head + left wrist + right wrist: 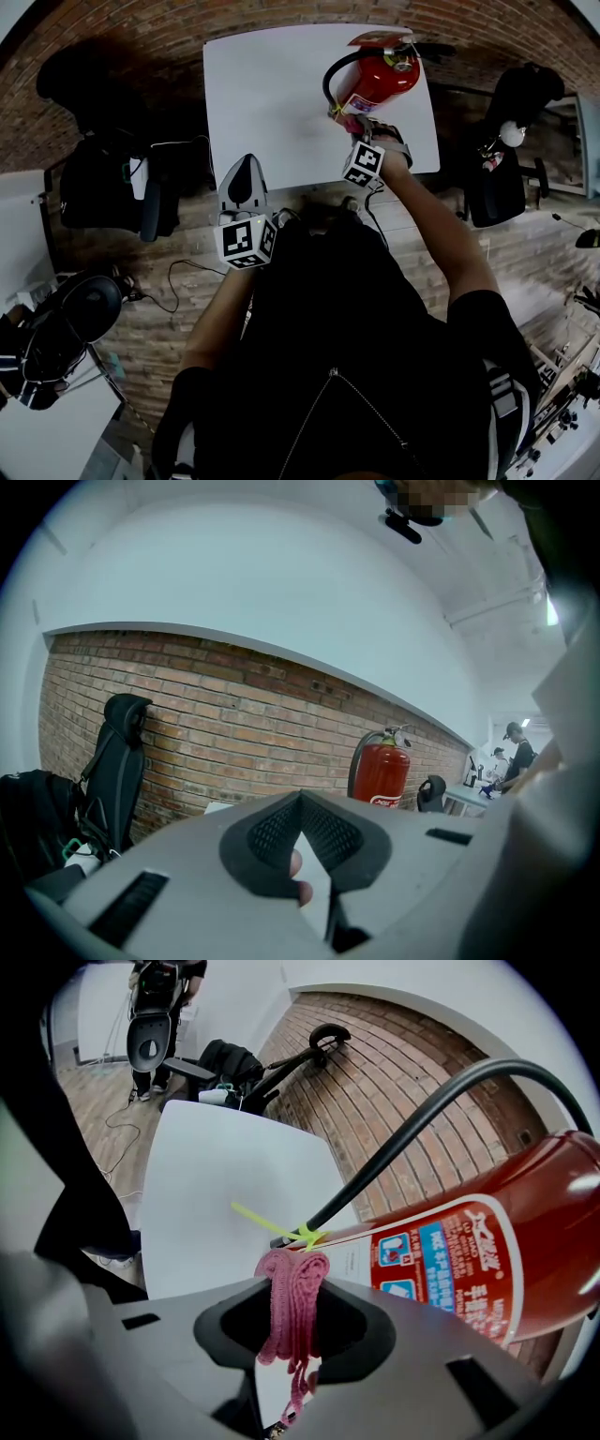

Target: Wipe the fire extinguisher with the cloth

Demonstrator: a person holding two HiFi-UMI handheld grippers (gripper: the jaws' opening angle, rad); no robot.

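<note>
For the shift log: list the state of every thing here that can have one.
left gripper: shut, empty, away from the extinguisher.
right gripper: shut on the cloth.
cloth: bunched, clamped between the jaws, up by the extinguisher's side.
fire extinguisher: upright on the white table.

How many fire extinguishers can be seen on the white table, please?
1. The fire extinguisher stands at the far right of the table, just ahead of the right gripper, which holds the pink cloth.
</note>
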